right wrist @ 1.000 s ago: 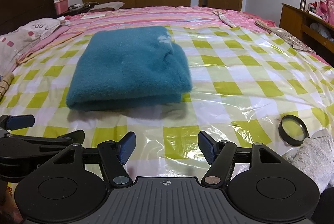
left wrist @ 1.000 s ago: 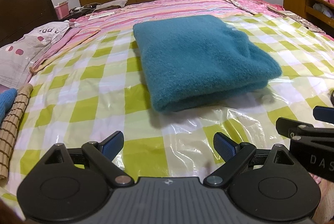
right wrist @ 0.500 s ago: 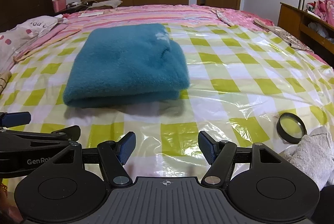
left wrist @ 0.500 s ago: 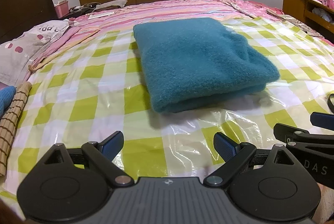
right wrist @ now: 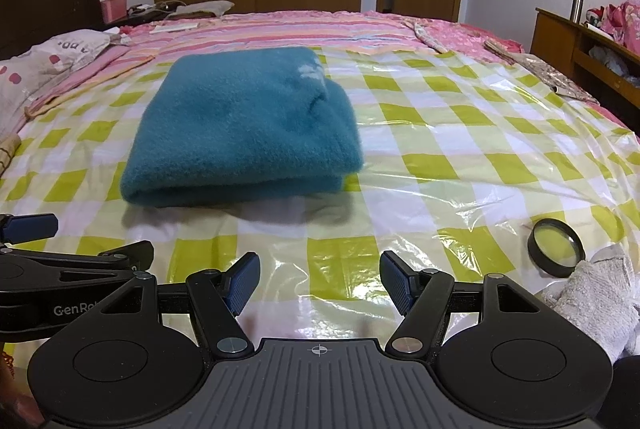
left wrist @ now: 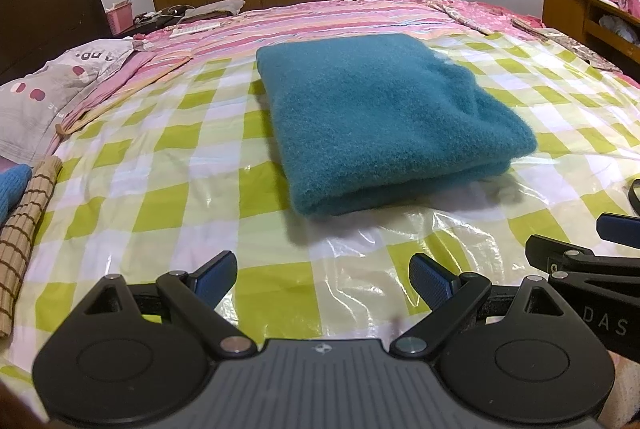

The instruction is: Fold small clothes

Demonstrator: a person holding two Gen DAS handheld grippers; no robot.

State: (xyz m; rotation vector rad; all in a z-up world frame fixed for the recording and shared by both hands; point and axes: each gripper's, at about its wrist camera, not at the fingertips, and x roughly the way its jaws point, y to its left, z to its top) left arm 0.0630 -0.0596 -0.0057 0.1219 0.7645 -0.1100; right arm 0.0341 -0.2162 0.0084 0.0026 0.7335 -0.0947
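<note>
A teal fleece garment (left wrist: pixel 384 125) lies folded into a thick rectangle on the green-checked plastic sheet (left wrist: pixel 160 189) over the bed; it also shows in the right wrist view (right wrist: pixel 244 133). My left gripper (left wrist: pixel 324 277) is open and empty, near the sheet's front edge, short of the garment. My right gripper (right wrist: pixel 320 279) is open and empty, level with it, to its right. Each gripper shows at the edge of the other's view: the right one (left wrist: pixel 592 245), the left one (right wrist: pixel 48 241).
A round magnifying lens (right wrist: pixel 556 247) and a white towel (right wrist: pixel 596 301) lie at the front right. A rolled bamboo mat (left wrist: pixel 24 225) and a pillow (left wrist: pixel 52 89) lie on the left. A wooden cabinet (right wrist: pixel 580 41) stands on the right.
Both grippers have lifted and drawn back slightly from the folded garment. The garment has not moved. Both stay open.
</note>
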